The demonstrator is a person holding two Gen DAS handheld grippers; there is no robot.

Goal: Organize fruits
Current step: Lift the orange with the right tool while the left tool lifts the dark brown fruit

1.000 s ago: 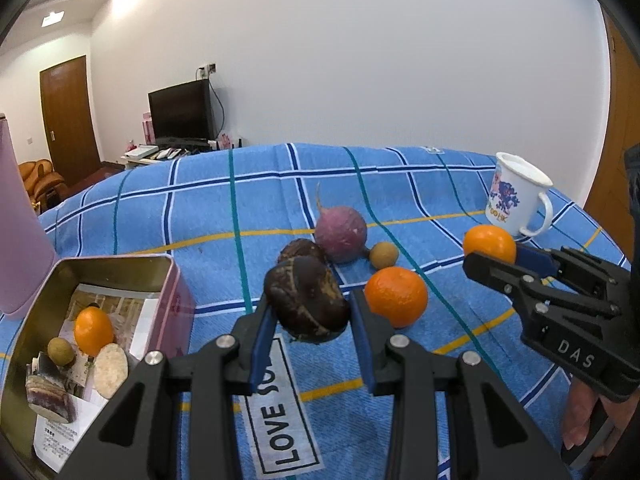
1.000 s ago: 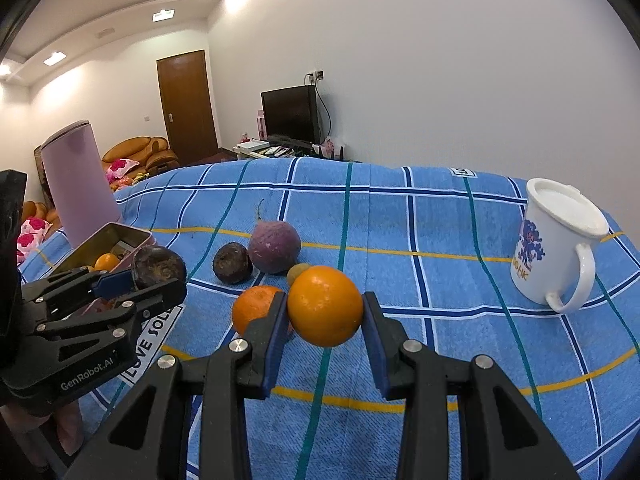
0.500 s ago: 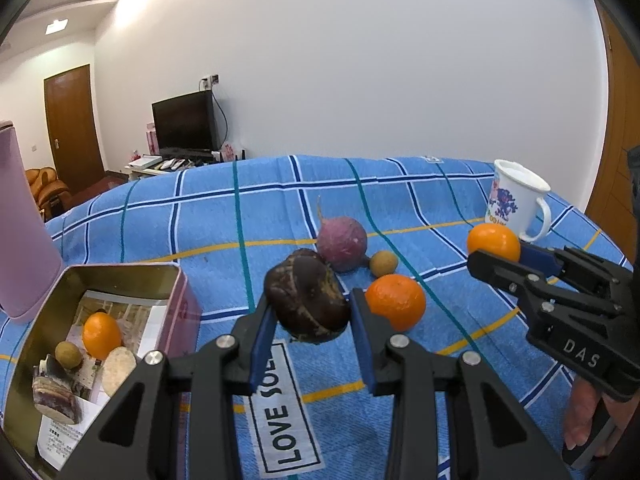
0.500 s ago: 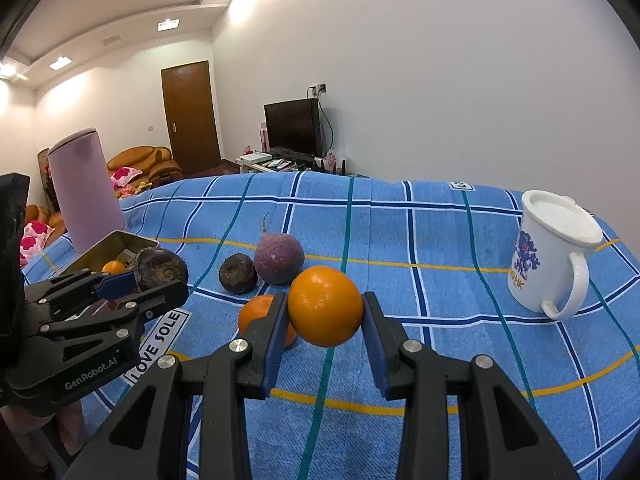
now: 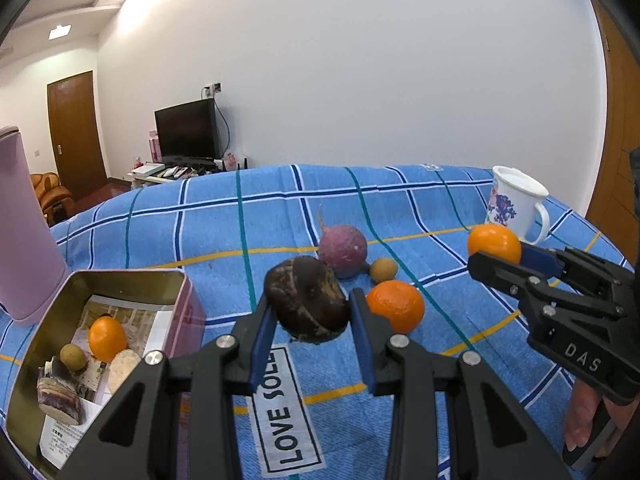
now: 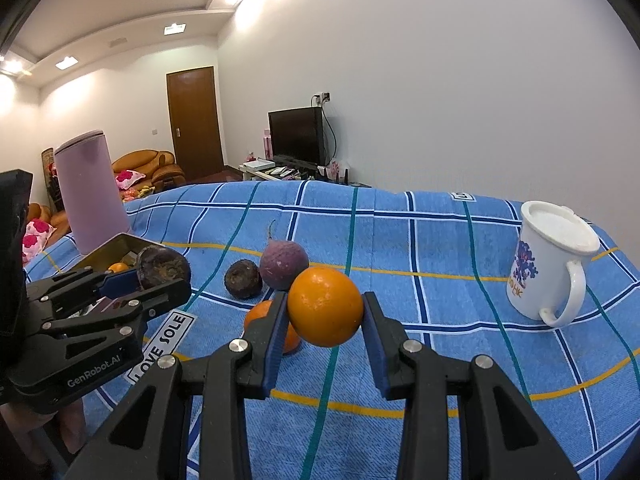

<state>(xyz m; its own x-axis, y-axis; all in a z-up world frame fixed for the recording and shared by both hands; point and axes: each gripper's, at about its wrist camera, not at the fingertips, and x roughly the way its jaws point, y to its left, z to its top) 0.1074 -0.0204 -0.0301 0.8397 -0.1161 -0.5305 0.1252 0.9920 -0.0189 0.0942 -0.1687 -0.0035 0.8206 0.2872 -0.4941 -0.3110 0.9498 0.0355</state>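
Observation:
My left gripper (image 5: 308,312) is shut on a dark brown passion fruit (image 5: 306,300) and holds it above the blue checked cloth, right of the open metal tin (image 5: 132,280). The tin holds an orange (image 5: 106,338), a small brown fruit and other pieces. My right gripper (image 6: 324,316) is shut on an orange (image 6: 325,306), lifted above the cloth; it also shows in the left wrist view (image 5: 494,243). On the cloth lie a second orange (image 5: 396,306), a purple round fruit (image 5: 343,245), a small tan fruit (image 5: 383,269) and another dark passion fruit (image 6: 243,279).
A white mug (image 6: 552,262) stands at the right on the cloth. A tall pink container (image 6: 92,196) stands behind the tin at the left. A "LOVE SOLE" label (image 5: 286,404) lies on the cloth near me. A TV and a door are in the background.
Both grippers have risen with their fruits still held. The second dark fruit on the cloth has passed out of sight behind the one my left gripper holds.

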